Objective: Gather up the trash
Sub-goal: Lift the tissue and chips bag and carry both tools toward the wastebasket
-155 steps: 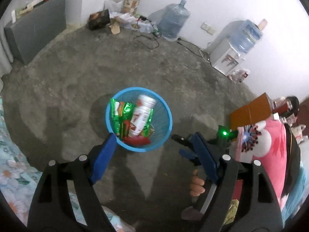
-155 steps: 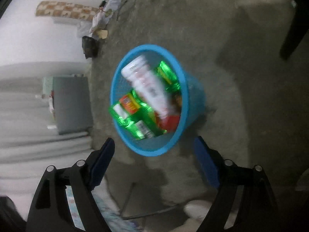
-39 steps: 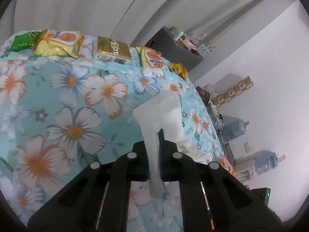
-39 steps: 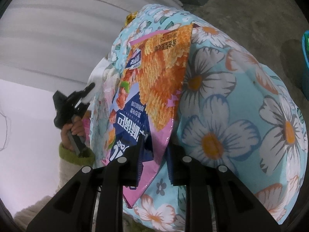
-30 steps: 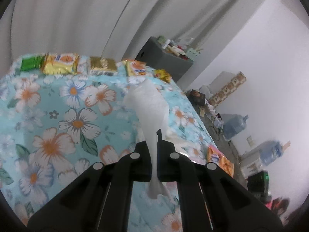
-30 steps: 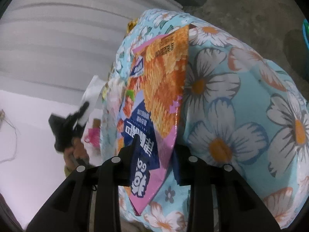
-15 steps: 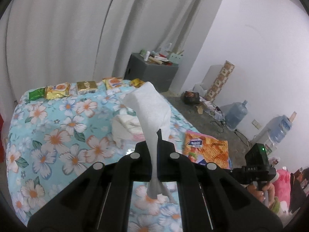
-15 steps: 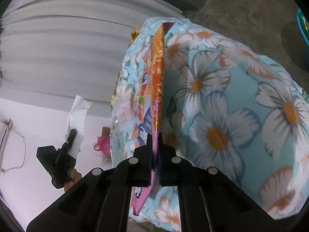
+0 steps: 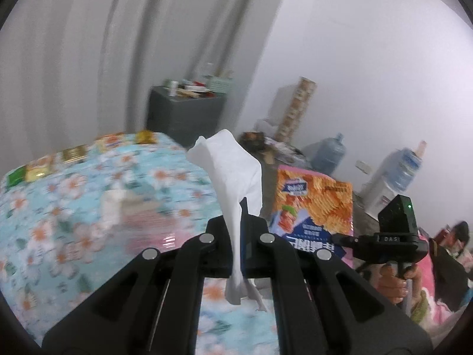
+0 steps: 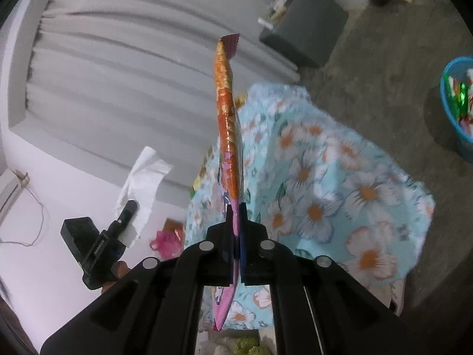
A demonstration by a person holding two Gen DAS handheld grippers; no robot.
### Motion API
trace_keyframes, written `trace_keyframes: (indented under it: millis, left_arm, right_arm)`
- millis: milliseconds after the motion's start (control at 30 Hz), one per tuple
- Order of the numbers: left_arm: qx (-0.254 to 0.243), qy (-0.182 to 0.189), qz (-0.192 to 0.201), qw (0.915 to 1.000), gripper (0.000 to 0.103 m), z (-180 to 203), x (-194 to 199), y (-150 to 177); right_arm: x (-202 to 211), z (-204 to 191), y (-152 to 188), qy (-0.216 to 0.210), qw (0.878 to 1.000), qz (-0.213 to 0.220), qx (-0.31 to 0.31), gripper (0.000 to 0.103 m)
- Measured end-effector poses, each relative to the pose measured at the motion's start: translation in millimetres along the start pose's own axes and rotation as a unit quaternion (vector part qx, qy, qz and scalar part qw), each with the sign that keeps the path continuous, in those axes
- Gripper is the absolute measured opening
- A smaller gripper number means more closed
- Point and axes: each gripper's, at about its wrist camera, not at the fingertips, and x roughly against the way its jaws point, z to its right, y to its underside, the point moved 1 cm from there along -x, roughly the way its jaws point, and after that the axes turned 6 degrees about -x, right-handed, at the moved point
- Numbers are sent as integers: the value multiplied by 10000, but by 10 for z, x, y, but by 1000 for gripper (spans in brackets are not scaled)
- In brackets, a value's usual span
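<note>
1. Left wrist: the left gripper is clamped tight on a soft, crumpled white tissue, held up above the floral cloth
2. Right wrist: the right gripper is pinched closed on a glossy orange chip bag (seen edge-on), blue basket on the floor at far right

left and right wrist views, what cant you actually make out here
- Left wrist view: small packets on the flowered cloth are motion-blurred; their print is unreadable.
- Left wrist view: the chip bag has its lower edge hidden behind the left gripper, which pinches the tissue.
- Right wrist view: the chip bag is edge-on in the right gripper; its face is unseen.
- Right wrist view: the blue basket is cut off by the frame edge.
</note>
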Motion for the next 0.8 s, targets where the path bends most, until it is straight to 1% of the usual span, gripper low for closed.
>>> trace_keyframes:
  millis: [67, 100, 200, 300, 367, 467, 567, 633, 667, 733, 800]
  left_arm:
    - [-100, 185, -71, 9998, 1, 157, -144, -91]
    - [-170, 339, -126, 9992, 1, 278, -259, -159]
    - [-401, 642, -285, 9967, 1, 583, -611, -308]
    - [-675, 891, -538, 9923, 1, 944, -1062, -412]
    - [-890, 1034, -813, 9873, 1, 1224, -1446, -429]
    - [-1134, 1157, -1150, 9801, 1, 1532, -1961, -379]
    - [-1210, 1322, -1569, 9712, 1, 1837, -2540, -239]
    - [-1222, 1396, -1849, 9651, 1, 2023, -2984, -108]
    - [-1210, 1403, -1915, 9639, 1, 2082, -3088, -68]
    - [-1131, 1428, -2132, 9599, 1, 2188, -3465, 39]
    - [-1128, 1367, -2255, 9580, 1, 2284, -3749, 96]
  right_arm:
    - [179, 20, -77, 43, 9998, 210, -11, 3]
    - [300, 43, -127, 91, 9993, 358, -18, 3]
    - [644, 155, -242, 255, 9964, 809, -83, 3]
    - [933, 380, -363, 404, 9912, 1226, -301, 3]
    - [1136, 650, -477, 556, 9854, 1512, -550, 3]
    - [1282, 1014, -575, 717, 9779, 1739, -914, 3]
    - [1360, 1448, -648, 942, 9669, 1968, -1326, 3]
    - [1366, 1770, -721, 1007, 9581, 2112, -1654, 3]
    - [1350, 1905, -742, 1035, 9538, 2168, -1807, 3]
    - [1337, 2226, -855, 1060, 9443, 2271, -2132, 3]
    - [1334, 2518, -954, 1095, 9346, 2385, -2400, 4]
